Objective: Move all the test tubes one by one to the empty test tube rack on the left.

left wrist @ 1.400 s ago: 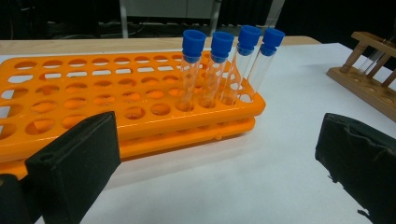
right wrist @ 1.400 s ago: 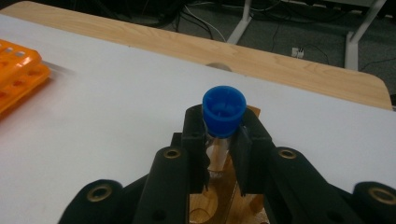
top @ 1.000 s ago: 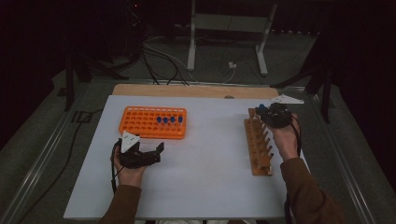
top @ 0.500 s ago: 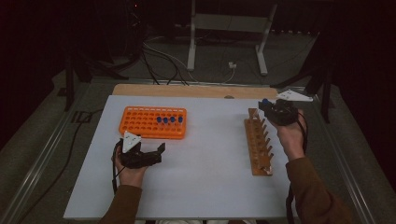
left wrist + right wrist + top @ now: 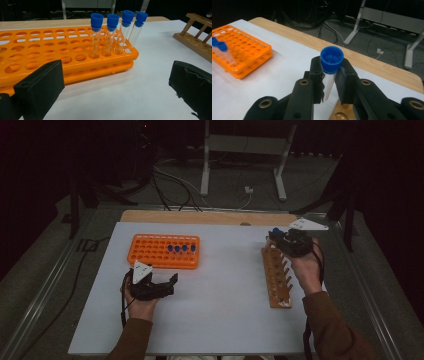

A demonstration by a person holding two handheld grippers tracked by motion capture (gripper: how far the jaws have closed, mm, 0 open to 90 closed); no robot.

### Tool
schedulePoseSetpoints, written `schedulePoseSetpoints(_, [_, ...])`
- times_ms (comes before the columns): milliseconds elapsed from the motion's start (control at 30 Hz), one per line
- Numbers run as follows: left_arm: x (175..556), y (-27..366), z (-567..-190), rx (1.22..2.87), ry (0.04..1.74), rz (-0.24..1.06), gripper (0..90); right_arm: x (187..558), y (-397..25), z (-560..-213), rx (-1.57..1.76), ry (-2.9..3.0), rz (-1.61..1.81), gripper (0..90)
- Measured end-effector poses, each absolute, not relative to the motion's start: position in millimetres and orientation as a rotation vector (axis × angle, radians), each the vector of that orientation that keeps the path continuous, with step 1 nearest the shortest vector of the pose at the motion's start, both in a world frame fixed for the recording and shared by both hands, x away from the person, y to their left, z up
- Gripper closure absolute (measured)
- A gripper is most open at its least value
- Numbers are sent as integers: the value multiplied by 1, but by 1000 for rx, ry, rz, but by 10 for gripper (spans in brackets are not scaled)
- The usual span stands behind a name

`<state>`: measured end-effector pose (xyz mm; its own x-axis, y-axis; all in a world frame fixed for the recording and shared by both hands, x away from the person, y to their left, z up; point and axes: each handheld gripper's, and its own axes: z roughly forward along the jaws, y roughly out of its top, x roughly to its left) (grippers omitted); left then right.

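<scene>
An orange tube rack point(image 5: 162, 251) point(image 5: 45, 50) point(image 5: 239, 51) sits at the table's left-middle with several blue-capped clear test tubes point(image 5: 181, 248) point(image 5: 117, 32) standing in it. A wooden rack point(image 5: 276, 275) point(image 5: 197, 37) lies at the right. My right gripper point(image 5: 278, 237) point(image 5: 331, 75) is shut on a blue-capped test tube point(image 5: 330, 68), held upright above the wooden rack's far end. My left gripper point(image 5: 172, 281) point(image 5: 115, 85) stands open just in front of the orange rack, with nothing between its black pads point(image 5: 40, 87).
The white tabletop point(image 5: 220, 320) ends at a wooden strip point(image 5: 200, 216) along the far side. Beyond it are metal stand legs point(image 5: 240, 165) and cables on the floor. Metal rails run along both table sides.
My right gripper has shifted a little with the tube near the wooden rack's far end. The left gripper has stayed where it was, open.
</scene>
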<state>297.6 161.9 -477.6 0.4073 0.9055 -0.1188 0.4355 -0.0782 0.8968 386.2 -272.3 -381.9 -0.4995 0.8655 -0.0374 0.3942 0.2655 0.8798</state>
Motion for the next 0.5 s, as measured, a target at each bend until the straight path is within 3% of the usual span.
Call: schedulePoseSetpoints(500, [296, 156, -476, 1698, 1163, 619, 9, 377, -250, -391, 1107, 2089, 1253, 772])
